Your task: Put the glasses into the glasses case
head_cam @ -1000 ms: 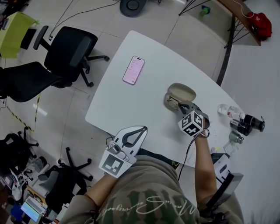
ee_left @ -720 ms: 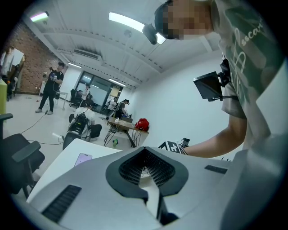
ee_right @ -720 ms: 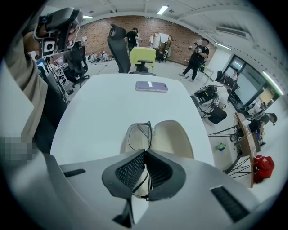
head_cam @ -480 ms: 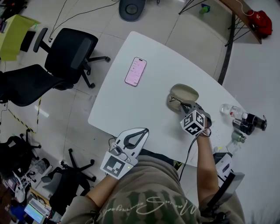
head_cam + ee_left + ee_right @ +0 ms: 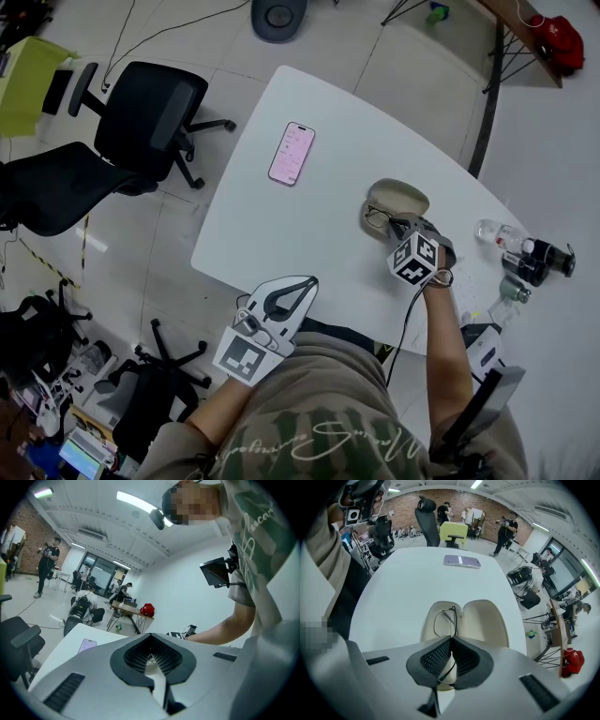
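Little had changed since the earlier frames: the right gripper stayed at the case, and the left gripper kept its place at the table's near edge.

The case lay open toward the table's right side, close to the far edge. The glasses lay in its left half, and the other half was bare. In the right gripper view the jaws were closed on a thin wire part of the glasses, just short of the case's near rim. Bare tabletop lay between the case and the phone, which sat well apart near the left edge. Bottles stood at the table's right end, apart from the case. Chairs stood on the floor off the left edge.

The right forearm reached forward from the lower right, with the gripper pointing away from the body at the case. The left forearm was held low by the body, its gripper aimed across the near edge. That gripper's jaws were together and held nothing.
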The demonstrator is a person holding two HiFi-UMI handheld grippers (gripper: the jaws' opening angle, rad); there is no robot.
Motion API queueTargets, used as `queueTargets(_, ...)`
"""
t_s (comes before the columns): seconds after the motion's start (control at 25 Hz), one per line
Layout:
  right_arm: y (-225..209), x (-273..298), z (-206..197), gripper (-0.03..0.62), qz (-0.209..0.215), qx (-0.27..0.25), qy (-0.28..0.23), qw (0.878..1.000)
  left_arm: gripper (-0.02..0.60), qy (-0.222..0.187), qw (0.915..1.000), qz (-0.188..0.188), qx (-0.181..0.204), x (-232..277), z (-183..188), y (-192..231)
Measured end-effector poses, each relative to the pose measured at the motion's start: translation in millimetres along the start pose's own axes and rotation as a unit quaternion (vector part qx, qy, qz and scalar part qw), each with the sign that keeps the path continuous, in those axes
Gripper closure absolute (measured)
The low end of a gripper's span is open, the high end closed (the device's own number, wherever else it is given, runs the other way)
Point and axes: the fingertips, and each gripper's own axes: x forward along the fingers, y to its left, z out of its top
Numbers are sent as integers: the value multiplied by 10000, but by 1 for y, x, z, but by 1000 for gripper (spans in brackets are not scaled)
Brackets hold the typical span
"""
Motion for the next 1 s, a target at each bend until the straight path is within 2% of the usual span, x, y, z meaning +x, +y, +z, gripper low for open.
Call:
queueTargets(0.28,0,9,-3,572,-8,37,45,10000,574,37,10000,60,-63,-4,-4,8)
queueTargets(0.84,5,19,-4,571,-99,-23,34,9999,574,65,9998,-79,-149,1,-4,6)
queueTargets(1.0,5,18,-4,571,-241,150,-97,9996,574,4,9999,-21,-104,-2,-1,11)
